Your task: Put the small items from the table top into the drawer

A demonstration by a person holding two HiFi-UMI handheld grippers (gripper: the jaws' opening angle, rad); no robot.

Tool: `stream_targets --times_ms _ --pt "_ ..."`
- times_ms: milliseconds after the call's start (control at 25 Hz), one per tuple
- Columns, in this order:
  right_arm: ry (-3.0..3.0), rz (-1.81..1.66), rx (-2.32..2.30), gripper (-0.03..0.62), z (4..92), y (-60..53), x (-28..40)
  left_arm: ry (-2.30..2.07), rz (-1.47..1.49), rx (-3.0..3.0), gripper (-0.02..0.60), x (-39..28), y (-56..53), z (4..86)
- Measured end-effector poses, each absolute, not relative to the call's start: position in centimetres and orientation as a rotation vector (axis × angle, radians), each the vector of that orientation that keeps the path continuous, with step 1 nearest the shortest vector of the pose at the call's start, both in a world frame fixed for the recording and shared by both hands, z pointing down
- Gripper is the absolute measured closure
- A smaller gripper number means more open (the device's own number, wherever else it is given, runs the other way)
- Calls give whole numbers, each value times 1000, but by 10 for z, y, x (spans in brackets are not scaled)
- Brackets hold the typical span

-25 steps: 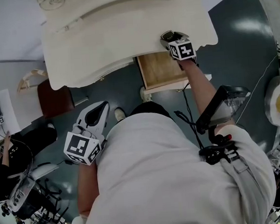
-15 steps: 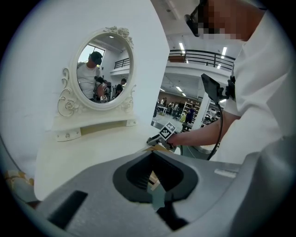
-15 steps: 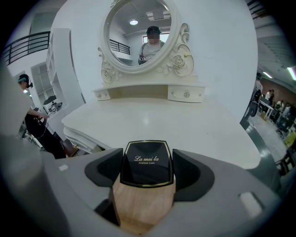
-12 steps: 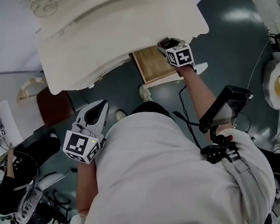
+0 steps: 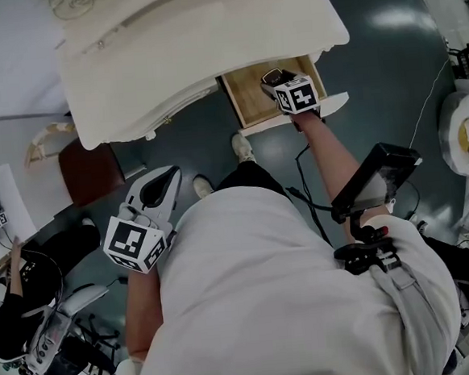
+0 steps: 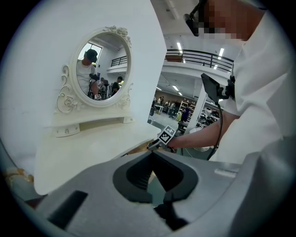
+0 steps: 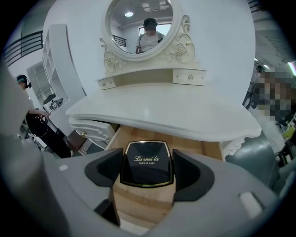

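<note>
Dark grey-green floor point(image 5: 387, 73) spreads round a white dressing table point(image 5: 208, 55) in what the gripper views show as a big, bright hall with railings and ceiling lights. A brown stool point(image 5: 87, 166) stands by the table's left end, and another person point(image 5: 15, 273) sits off to the left. On the back of the table stands an oval mirror point(image 7: 141, 23) in a scrolled frame. The table's white top looks bare in the right gripper view.

Under the front edge a wooden drawer point(image 5: 252, 100) stands pulled open. Over the last second more of its bare wood floor has come out from under the table top in the head view, though the head has shifted too. The right gripper point(image 5: 279, 80), which a second ago hung at the table's front lip, now sits lower, over the open drawer.

Its jaws are pinched on a black powder case point(image 7: 146, 163) with a gold rim, held flat and above the drawer boards, not yet resting on them. By my reading the carry is done and only the lowering and release remain — this may be the last item, since no other shows on the top.

The left gripper point(image 5: 158, 193) hangs back by the person's hip, well apart from the table, its jaws pressed together on nothing.
</note>
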State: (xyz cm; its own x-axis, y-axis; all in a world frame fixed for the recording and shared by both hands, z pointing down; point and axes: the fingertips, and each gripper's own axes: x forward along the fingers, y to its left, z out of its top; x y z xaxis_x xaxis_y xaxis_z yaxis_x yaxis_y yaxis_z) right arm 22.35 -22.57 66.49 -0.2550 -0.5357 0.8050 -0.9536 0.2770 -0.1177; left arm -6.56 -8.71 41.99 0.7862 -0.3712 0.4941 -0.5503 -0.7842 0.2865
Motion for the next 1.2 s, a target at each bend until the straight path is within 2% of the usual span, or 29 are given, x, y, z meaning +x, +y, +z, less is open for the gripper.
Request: stream_targets --times_ms 640,1200 --pt "-1833 832 1178 258 729 -263 211 -882 604 2440 580 -76 -93 421" --pt "-1836 793 1066 258 763 -276 214 -954 623 2371 580 -52 -103 422"
